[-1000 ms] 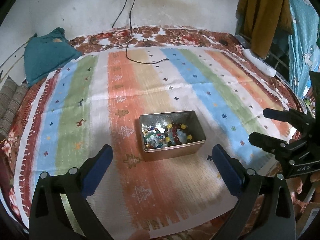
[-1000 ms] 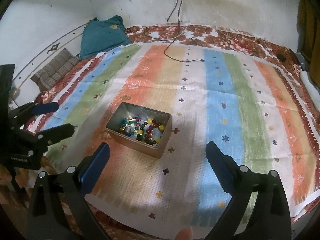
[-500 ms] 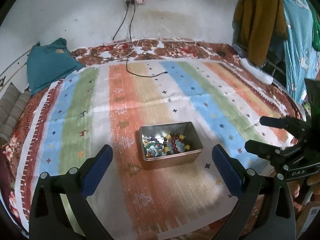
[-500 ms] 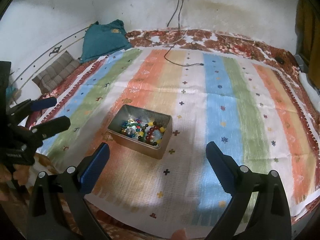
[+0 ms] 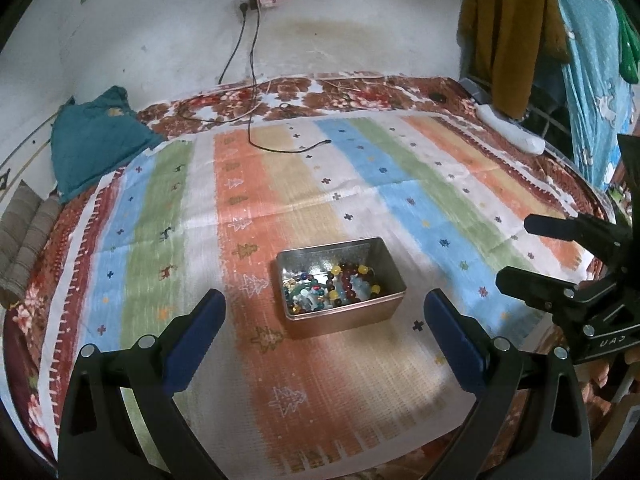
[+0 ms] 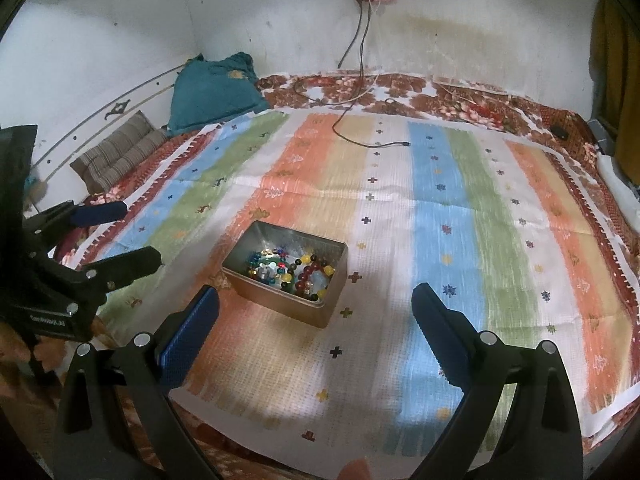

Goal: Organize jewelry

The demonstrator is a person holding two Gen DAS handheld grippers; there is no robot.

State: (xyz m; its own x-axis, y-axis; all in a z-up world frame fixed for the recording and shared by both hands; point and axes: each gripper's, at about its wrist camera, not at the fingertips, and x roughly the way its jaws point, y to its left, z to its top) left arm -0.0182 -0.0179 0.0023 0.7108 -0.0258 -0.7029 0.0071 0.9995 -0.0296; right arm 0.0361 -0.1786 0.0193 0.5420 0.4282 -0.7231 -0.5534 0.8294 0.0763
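Left gripper (image 5: 324, 312) is hovering above the near edge of the striped cloth (image 5: 400, 184), jaws standing wide apart, nothing between them; it is holding nothing.

Centre: the metal tin (image 5: 340, 322) is sitting lidless on the orange stripe of the cloth, which is lying over the bed (image 5: 360, 88); the tin is ahead of both grippers and apart from each. The beaded jewelry (image 5: 332, 286) is lying heaped on the tin's floor; round beads in red, yellow, blue and green, seemingly on strings, tangled together; separate pieces cannot be told apart at this distance.

Handling, as judgement: beads are probably hard, smooth and light, so slippery against a single-bead pinch; strands are limp and are likely dragging neighbours along when lifted. Better hold is likely across a strand where it is lying topmost and clear of the tin wall, fingers descending vertically into the open top. Tin looks thin, rigid and light; on soft bedding it may be shifting or tipping if nudged at the rim.

Right gripper (image 6: 316, 312) is hanging likewise over the near cloth edge, jaws spread wide, empty; the tin is lying slightly left of its midline.
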